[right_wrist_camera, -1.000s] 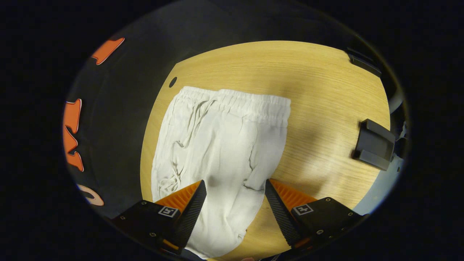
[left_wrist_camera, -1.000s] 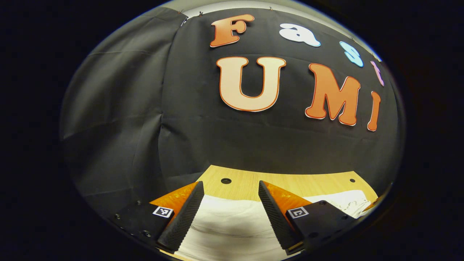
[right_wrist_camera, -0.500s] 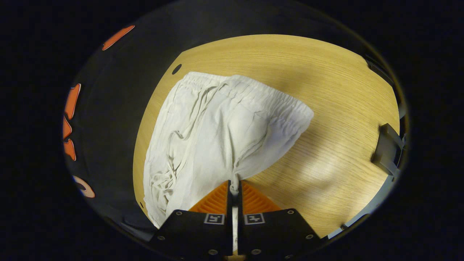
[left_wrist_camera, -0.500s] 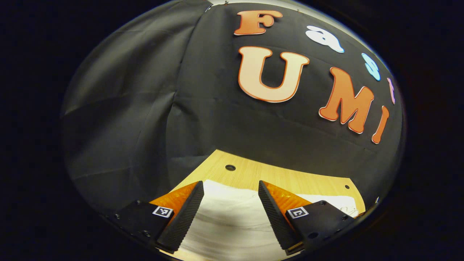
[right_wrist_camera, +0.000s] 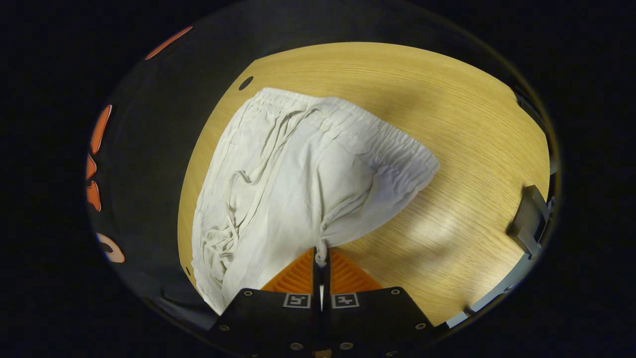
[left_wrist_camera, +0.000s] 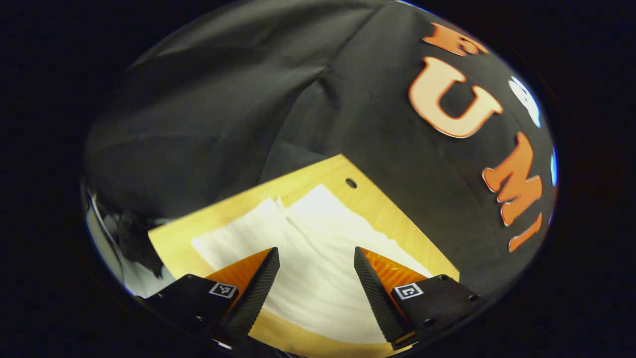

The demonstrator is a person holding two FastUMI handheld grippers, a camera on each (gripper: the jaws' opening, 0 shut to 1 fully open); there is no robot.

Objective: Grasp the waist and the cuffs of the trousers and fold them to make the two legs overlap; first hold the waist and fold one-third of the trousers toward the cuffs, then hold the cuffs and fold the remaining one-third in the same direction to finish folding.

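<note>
Swinging round since a second ago, the left claw (left_wrist_camera: 316,278) now looks down over far more of the white, wrinkled cotton trousers (right_wrist_camera: 303,184), where before it saw little besides the booth wall and a strip of cloth. Over in the right gripper view, the right claw (right_wrist_camera: 321,258), which stood wide a second ago, is now clenched, and the near edge of the fabric has bunched up into it.

Right claw first: its fingers are pressed together with a small pinch of white cloth caught between them at the tips. From that pinch the trousers fan away across the pale wooden tabletop (right_wrist_camera: 462,149), creases running up toward the elastic, gathered waistband (right_wrist_camera: 367,132) at the far end. A round hole (right_wrist_camera: 245,82) in the wood sits just beyond the waistband's far corner.

Left claw now: it is released, fingers spread well apart, gripping nothing. The trousers (left_wrist_camera: 318,248) lie flat on the tabletop (left_wrist_camera: 218,211) directly ahead and beneath the gap. Whether the fingertips touch the cloth, I cannot tell.
</note>
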